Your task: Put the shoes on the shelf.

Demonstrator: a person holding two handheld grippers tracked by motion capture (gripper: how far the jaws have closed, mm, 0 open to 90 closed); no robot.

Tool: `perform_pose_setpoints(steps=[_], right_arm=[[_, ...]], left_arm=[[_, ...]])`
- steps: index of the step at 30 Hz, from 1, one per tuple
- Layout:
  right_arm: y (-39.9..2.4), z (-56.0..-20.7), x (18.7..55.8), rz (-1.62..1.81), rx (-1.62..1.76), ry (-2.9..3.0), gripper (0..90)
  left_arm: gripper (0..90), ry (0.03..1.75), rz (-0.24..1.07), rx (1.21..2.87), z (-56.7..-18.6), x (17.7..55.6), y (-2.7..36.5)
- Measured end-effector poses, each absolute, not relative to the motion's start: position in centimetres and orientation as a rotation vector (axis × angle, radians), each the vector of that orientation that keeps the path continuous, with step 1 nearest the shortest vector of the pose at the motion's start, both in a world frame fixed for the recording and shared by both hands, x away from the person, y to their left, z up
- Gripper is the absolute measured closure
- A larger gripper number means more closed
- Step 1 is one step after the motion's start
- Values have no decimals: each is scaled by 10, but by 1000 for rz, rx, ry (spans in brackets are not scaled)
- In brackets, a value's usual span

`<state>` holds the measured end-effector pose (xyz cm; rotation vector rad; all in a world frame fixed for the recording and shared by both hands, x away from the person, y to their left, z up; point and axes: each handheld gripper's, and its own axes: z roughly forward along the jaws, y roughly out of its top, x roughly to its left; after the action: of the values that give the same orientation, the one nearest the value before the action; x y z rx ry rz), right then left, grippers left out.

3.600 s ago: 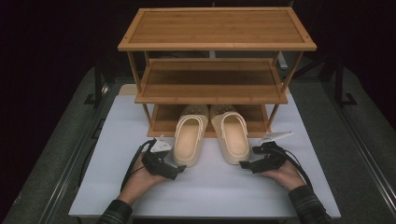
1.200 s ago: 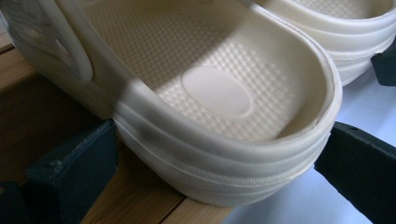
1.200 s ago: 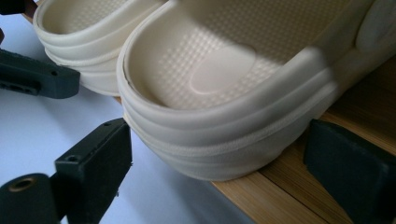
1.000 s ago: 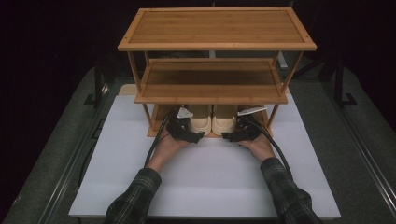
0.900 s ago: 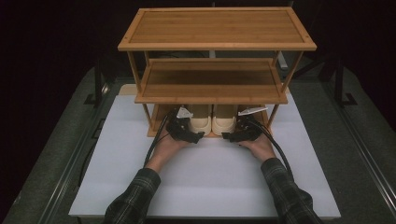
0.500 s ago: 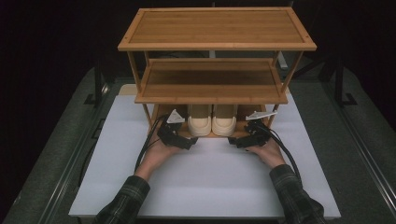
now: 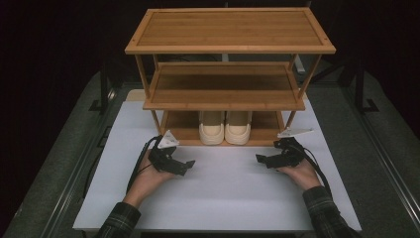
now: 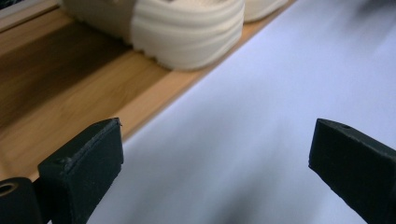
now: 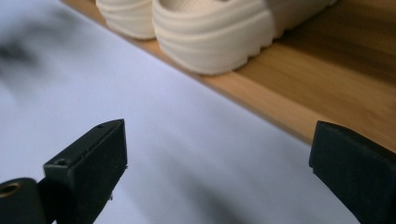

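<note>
While both jaws stand wide and empty, left gripper at 8 o'clock, right gripper at 4, clear low; cream foam slippers sit paired on bamboo rack's bottom shelf.

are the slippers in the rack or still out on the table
In. Both slippers sit side by side on the bottom shelf of the rack, heels at its front edge, off the white table.
</note>
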<state>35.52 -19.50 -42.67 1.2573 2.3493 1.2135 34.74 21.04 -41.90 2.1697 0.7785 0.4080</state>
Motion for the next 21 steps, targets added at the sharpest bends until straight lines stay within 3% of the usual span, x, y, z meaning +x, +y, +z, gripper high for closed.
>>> perform_pose_setpoints(steps=[21], right_arm=[[-266,-446,268,1069,1323,2305,36]], left_arm=[[21,853,446,2289,-436,274,288]])
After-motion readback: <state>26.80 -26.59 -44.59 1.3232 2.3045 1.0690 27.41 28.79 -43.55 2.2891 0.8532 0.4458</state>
